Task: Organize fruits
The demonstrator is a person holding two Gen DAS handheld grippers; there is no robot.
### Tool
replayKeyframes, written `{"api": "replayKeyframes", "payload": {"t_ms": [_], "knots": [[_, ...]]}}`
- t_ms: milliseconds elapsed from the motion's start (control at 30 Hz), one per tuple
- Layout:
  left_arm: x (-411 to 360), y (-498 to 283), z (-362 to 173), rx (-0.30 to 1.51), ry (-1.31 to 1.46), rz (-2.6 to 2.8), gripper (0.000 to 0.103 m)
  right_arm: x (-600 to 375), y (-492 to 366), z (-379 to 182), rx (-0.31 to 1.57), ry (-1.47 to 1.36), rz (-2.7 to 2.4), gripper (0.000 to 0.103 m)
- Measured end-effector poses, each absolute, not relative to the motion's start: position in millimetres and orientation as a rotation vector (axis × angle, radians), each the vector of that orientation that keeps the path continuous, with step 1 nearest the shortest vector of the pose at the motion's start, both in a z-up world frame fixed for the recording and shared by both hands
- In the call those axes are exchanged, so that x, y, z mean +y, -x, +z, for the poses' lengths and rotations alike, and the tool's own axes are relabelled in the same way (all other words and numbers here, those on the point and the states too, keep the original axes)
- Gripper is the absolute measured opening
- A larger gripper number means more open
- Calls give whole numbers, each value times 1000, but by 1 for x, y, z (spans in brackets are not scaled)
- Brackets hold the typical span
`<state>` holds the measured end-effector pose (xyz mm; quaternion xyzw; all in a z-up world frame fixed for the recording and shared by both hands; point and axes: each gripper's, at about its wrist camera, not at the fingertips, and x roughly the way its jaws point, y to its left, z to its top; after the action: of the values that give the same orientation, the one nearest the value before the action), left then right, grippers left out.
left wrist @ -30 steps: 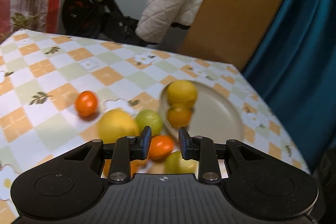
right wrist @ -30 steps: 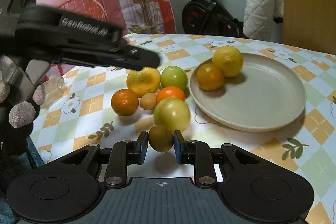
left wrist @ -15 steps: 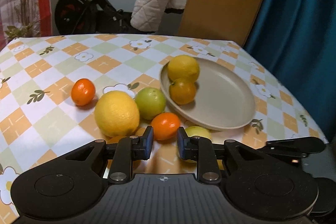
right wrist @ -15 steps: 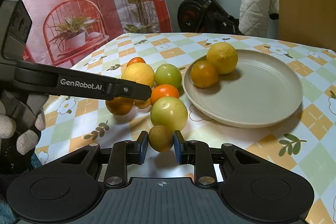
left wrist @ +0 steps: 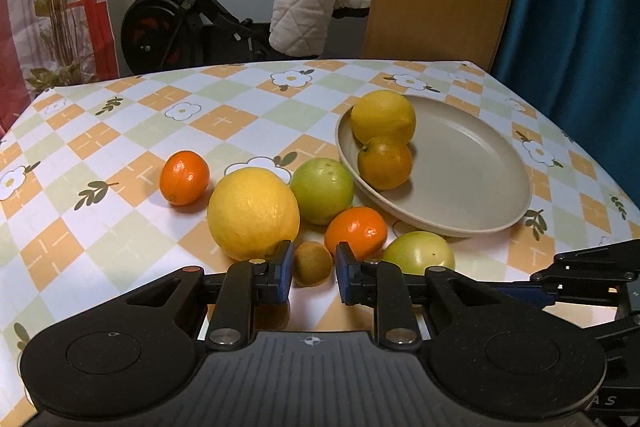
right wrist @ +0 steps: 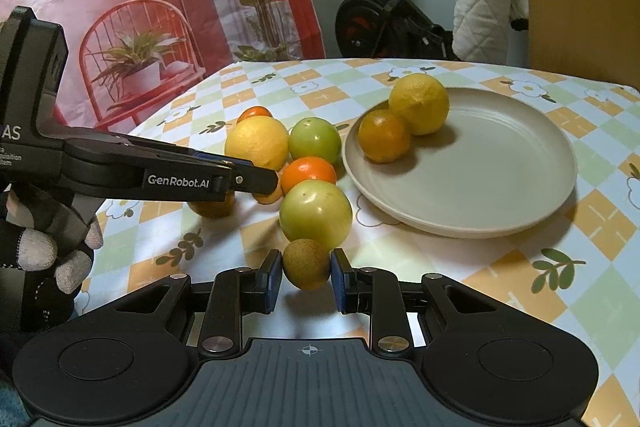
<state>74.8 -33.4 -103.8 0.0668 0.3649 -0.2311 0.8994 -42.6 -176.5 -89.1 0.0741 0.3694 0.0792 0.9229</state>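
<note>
kiwis both gripped: right gripper [right wrist: 305, 277] clamps kiwi [right wrist: 306, 263] near green apple [right wrist: 316, 213]; left gripper [left wrist: 311, 271] closed on second kiwi [left wrist: 313, 263]. lemon [left wrist: 383, 115], orange [left wrist: 385, 163] on plate [left wrist: 480, 163].

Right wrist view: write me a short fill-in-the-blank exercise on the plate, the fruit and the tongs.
1. The beige plate holds ___ fruits.
2. On it, the orange touches a yellow ___.
3. The right tongs are ___ on the small brown fruit.

Missing words: two; lemon; shut.
</note>
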Motion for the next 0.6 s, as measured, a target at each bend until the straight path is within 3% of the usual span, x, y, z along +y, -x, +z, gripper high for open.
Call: {"api": "replayKeyframes", "payload": {"t_ms": [600], "knots": [[-39,-72,-106,717,-223,-459,24,-178,42,-93,768,-163,160,24]]}}
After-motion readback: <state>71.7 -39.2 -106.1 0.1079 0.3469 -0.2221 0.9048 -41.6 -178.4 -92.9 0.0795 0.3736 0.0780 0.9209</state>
